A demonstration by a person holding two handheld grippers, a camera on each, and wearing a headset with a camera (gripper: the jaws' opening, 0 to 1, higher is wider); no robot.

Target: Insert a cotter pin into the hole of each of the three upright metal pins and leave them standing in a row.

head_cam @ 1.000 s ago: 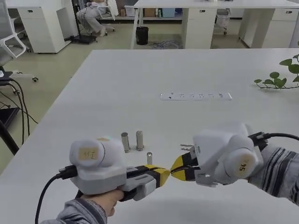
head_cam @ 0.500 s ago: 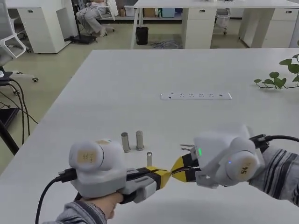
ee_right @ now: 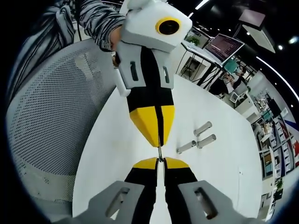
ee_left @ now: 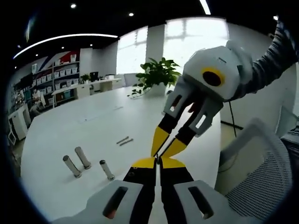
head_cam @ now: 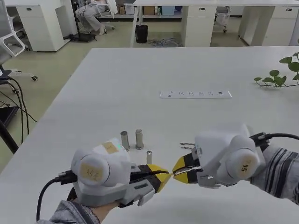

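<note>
Between left gripper [head_cam: 166, 176] and right gripper [head_cam: 177, 171], a cotter pin [ee_right: 160, 153]

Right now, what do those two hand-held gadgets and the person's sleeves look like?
Both the left gripper and right gripper are bulky pale grey shells with black fingers ending in yellow tips. Each carries a round yellowish sticker with printed digits and trails a black cable. The left sleeve is plain grey; the right sleeve is striped grey and dark.
</note>
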